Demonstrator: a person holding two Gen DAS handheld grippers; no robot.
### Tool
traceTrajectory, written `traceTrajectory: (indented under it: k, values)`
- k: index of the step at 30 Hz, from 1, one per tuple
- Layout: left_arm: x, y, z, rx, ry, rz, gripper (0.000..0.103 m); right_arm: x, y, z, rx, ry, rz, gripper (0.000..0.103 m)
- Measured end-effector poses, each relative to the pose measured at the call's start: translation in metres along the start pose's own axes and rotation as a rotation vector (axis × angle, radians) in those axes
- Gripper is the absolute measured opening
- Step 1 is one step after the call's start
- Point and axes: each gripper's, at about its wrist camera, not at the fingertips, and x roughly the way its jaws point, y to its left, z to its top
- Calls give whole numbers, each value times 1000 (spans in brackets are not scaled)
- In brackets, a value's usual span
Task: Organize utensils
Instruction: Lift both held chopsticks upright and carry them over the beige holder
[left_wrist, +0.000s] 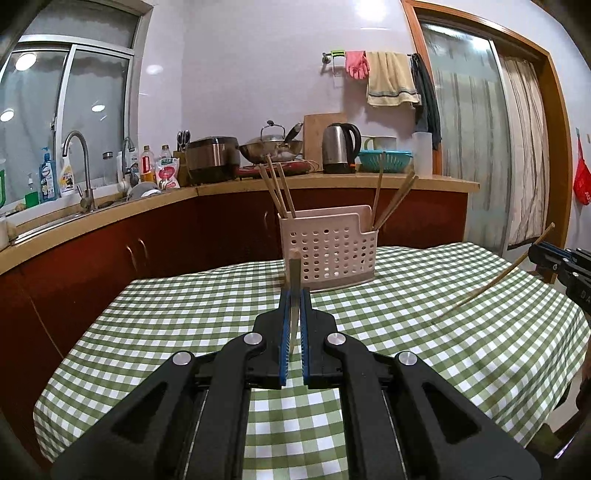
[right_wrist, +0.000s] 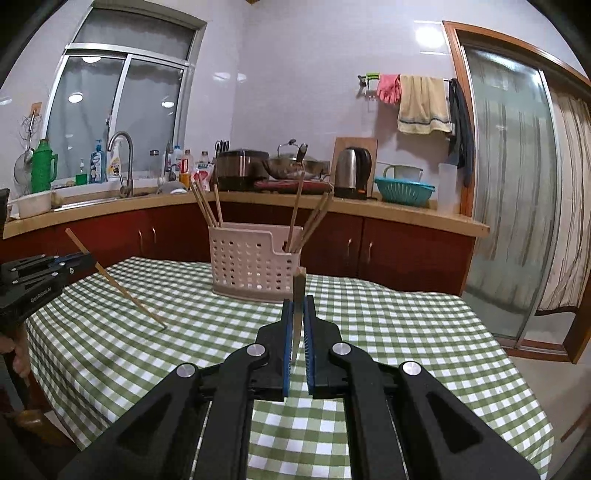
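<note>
A white perforated utensil holder (left_wrist: 328, 251) (right_wrist: 255, 260) stands at the far middle of the green checked tablecloth, with several wooden chopsticks (left_wrist: 280, 192) (right_wrist: 207, 205) leaning in its two compartments. My left gripper (left_wrist: 294, 295) is shut on one chopstick (left_wrist: 294, 280), held nearly upright above the cloth in front of the holder. My right gripper (right_wrist: 298, 302) is shut on another chopstick (right_wrist: 297, 295), also upright. In each wrist view the other gripper shows at the edge, its chopstick (left_wrist: 491, 280) (right_wrist: 118, 284) slanting down toward the cloth.
Behind the table (left_wrist: 155, 332) runs a kitchen counter (left_wrist: 332, 182) with a sink, bottles, a rice cooker, a wok, a kettle (left_wrist: 340, 147) and a teal colander. A sliding glass door with a curtain is at the right. A hand shows at the left edge of the right wrist view.
</note>
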Motion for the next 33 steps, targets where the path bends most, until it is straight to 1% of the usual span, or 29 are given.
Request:
traceTrajectory:
  k: [6, 12, 22, 33]
  values:
    - [2, 1, 5, -5, -7, -5, 5, 0, 0, 9, 9, -21, 8, 6]
    - [11, 6, 10, -23, 4, -13, 5, 7, 0, 14, 18, -24, 17, 6]
    - [26, 13, 20, -50, 22, -24, 5, 28, -1, 24, 34, 5, 30, 6]
    - [48, 22, 29, -63, 51, -39, 5, 43, -2, 36, 39, 7, 33, 6]
